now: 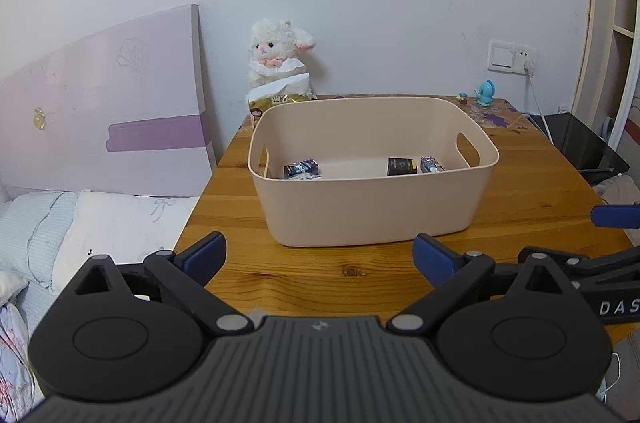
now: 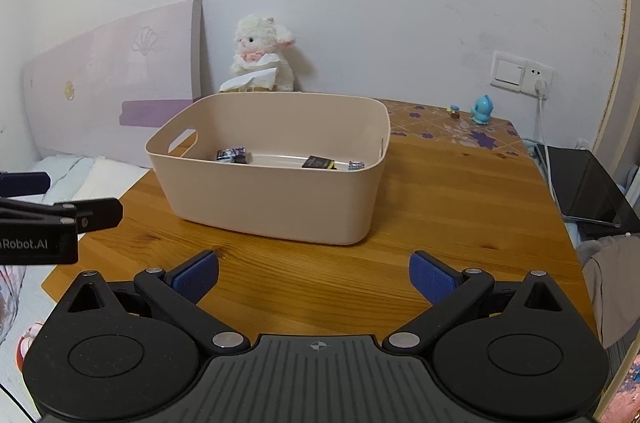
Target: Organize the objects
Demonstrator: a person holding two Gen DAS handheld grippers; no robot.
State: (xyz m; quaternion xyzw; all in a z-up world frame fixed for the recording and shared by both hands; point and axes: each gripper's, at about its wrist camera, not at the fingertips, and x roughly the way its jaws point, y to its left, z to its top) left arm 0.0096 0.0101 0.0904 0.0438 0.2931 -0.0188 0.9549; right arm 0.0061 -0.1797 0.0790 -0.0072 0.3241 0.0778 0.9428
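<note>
A beige plastic bin with cut-out handles stands on the wooden table; it also shows in the right wrist view. Inside lie a dark purple packet at the left, a black box and a small purple packet at the right. They also show in the right wrist view: packet, black box, small packet. My left gripper is open and empty, in front of the bin. My right gripper is open and empty, in front of the bin.
A white plush lamb sits on a tissue pack behind the bin. A blue figurine stands at the table's back right. A bed lies left of the table. A black device lies right of it.
</note>
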